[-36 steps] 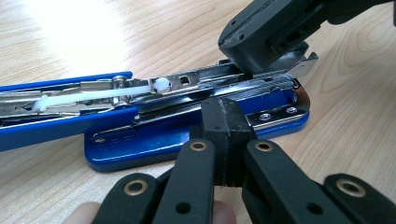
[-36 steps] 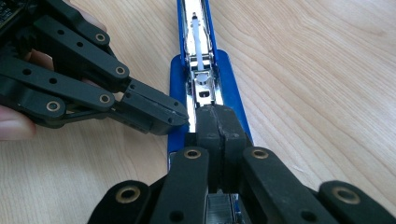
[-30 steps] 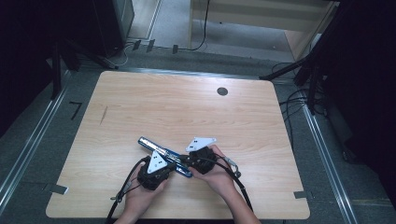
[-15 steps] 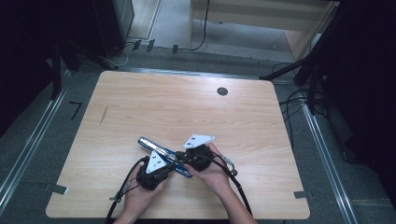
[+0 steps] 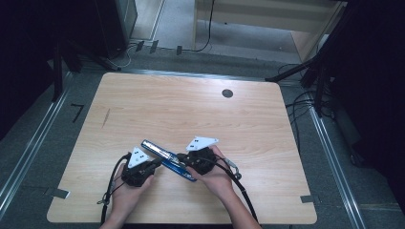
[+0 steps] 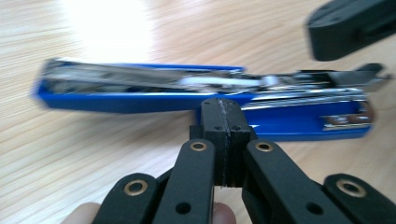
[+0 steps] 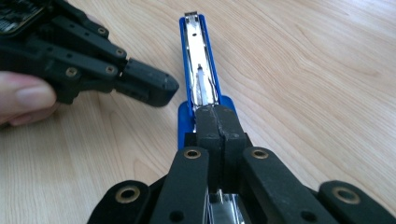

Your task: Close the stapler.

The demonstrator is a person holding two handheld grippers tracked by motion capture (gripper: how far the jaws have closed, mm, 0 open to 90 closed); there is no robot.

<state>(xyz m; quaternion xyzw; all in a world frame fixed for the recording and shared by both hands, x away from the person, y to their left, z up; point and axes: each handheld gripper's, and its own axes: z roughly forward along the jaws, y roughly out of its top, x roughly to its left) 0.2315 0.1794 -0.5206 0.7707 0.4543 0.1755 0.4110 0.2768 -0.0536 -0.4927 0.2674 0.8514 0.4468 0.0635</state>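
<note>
A blue stapler (image 5: 157, 149) lies folded open flat on the wooden table (image 5: 191, 109), its metal staple channel facing up. My left gripper (image 5: 156, 165) sits just left of it, jaws shut and empty, its tip (image 6: 222, 109) facing the stapler's long side (image 6: 140, 93). My right gripper (image 5: 181, 157) is shut too, its closed tip (image 7: 216, 116) over the stapler's hinge end (image 7: 198, 60), looking along the channel. Whether it touches the stapler I cannot tell. The left gripper (image 7: 154, 88) appears in the right gripper view, beside the channel.
A black round grommet (image 5: 227, 93) is set in the table's far side. A short dark mark (image 5: 106, 117) lies on the left of the tabletop. Cables (image 5: 239, 181) trail from both grippers to the near edge. Dark frames and floor cables surround the table.
My left gripper has slid left, away from the stapler's middle. The right gripper and the stapler have stayed in place.
</note>
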